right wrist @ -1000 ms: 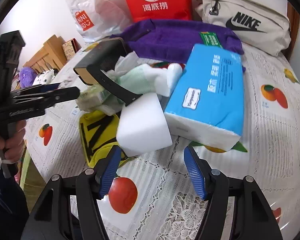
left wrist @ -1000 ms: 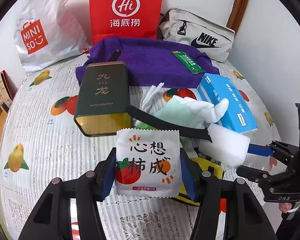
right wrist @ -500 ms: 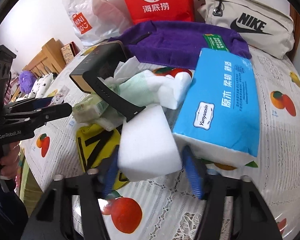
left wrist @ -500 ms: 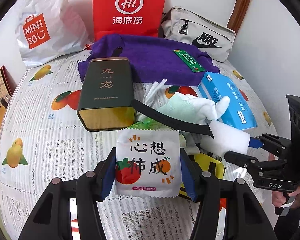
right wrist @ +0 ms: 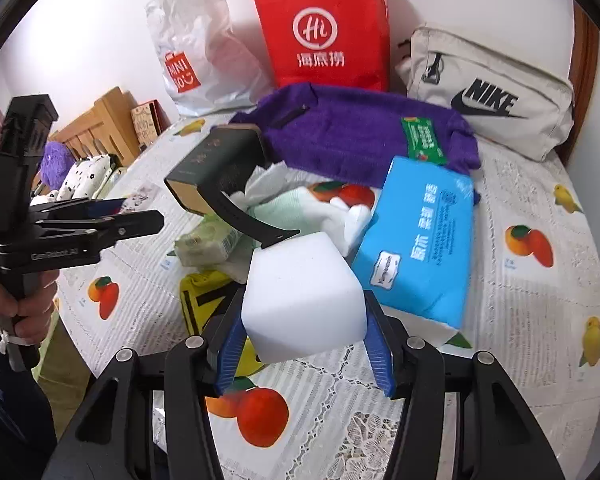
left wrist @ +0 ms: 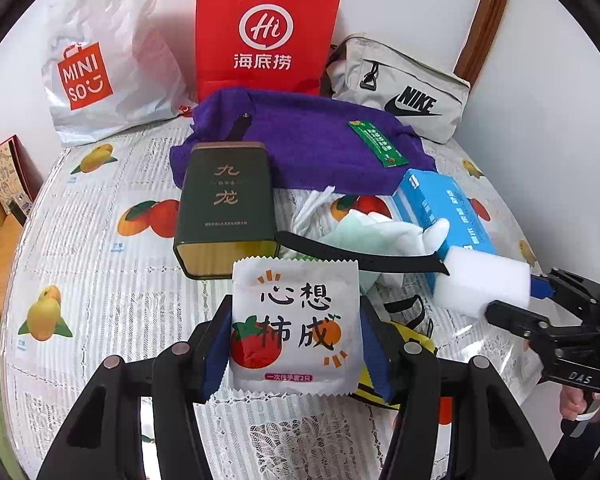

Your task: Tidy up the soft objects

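The right gripper (right wrist: 304, 344) clamps the white foam sponge block (right wrist: 304, 292) clear of the heap, its long axis pointing ahead, while the left gripper (left wrist: 294, 348) pinches a flat white printed sachet (left wrist: 295, 328)

Left gripper (left wrist: 294, 334) clamps a white sachet (left wrist: 295, 326)

Behind the sachet lies a dark green tin (left wrist: 226, 204); right of the tin, the right gripper (left wrist: 512, 300) grips a white sponge block (left wrist: 486, 282) by a blue tissue pack (left wrist: 446, 204).
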Motion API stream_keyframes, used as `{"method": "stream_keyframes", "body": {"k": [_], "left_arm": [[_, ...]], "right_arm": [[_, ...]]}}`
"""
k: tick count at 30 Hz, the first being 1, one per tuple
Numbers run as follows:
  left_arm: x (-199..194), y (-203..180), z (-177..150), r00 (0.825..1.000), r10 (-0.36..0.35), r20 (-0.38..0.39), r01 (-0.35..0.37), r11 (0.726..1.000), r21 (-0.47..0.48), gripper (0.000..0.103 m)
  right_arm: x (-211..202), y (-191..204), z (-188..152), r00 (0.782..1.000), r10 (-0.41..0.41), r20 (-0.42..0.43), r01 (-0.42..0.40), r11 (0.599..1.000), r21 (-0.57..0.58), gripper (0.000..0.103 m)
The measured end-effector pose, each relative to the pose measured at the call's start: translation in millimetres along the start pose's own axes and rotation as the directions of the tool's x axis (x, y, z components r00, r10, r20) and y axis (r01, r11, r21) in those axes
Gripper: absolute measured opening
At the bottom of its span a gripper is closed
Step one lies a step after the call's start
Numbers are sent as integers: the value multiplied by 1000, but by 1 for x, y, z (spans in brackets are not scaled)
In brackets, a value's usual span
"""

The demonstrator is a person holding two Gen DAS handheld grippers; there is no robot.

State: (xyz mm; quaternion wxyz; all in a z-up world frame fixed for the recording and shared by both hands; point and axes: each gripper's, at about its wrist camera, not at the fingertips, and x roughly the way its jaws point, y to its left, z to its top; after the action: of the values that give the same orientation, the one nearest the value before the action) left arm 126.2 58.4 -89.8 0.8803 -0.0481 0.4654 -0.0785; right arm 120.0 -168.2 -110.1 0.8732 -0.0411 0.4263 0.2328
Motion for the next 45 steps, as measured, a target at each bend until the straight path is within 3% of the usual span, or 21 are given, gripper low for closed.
{"method": "stream_keyframes", "body": {"k": [10,22,31,45], "left_arm": [[-9,-9,7,1000,-4,13,4,1000,-1,55],[-19,-18,31,998,3,56,-3,1000,3,55],[-10,-10,63,998,17,61,-15,1000,-25,55],[28,18,116,999,36,34,-34,997,-65,55]], "right_arm": [[-41,0,0,997,1,78,1,1000,-16,53],[-50,-17,25,990,-23,136,22,1000,12,53],[-33,-43,61,988,-34,148,29,999,40,53],[34,-92,124,993,-57,107,46,994,96,53]]}}
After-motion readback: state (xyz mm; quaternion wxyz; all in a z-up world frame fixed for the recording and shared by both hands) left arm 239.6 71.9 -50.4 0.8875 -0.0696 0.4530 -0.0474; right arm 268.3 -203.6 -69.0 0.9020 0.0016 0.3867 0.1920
